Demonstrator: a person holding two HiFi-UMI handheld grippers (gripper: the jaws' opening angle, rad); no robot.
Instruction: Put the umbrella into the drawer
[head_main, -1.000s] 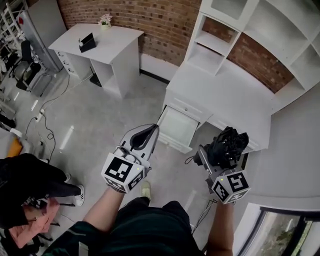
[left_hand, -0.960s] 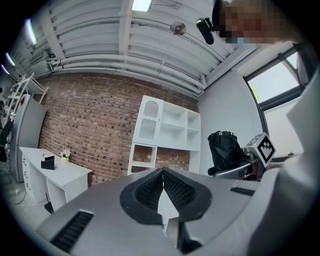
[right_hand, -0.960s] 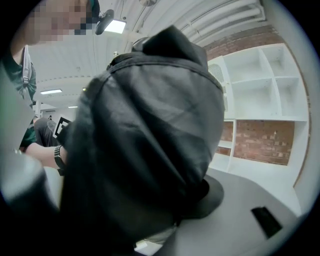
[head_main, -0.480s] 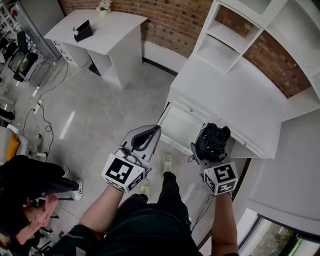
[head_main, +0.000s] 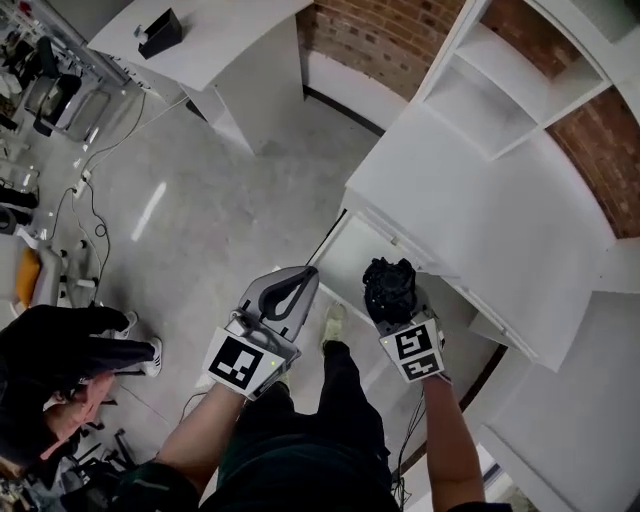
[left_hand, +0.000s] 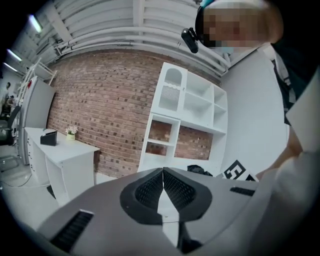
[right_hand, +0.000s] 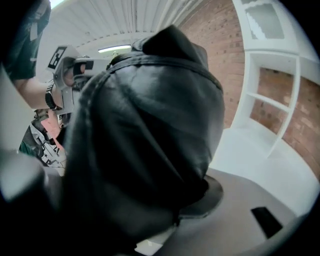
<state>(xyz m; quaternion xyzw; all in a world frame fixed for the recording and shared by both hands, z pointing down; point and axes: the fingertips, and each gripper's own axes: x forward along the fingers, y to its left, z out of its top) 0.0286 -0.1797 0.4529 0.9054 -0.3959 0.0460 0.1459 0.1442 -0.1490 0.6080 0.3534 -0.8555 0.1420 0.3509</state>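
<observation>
My right gripper (head_main: 396, 298) is shut on a folded black umbrella (head_main: 389, 286), held upright over the near edge of the open white drawer (head_main: 347, 247) of the white desk (head_main: 470, 215). In the right gripper view the umbrella (right_hand: 145, 130) fills most of the frame and hides the jaw tips. My left gripper (head_main: 303, 279) hangs left of the drawer's front corner, shut with nothing in it; its grey jaws meet at the tips (left_hand: 163, 171).
A white shelf unit (head_main: 530, 80) stands on the desk against the brick wall. A second white table (head_main: 215, 40) with a black box (head_main: 160, 33) is at the upper left. A seated person (head_main: 50, 360) and floor cables (head_main: 95, 215) lie to the left.
The right gripper has carried the umbrella left and toward the open drawer. The head view has shifted closer over the desk. The left gripper stays shut and low.
</observation>
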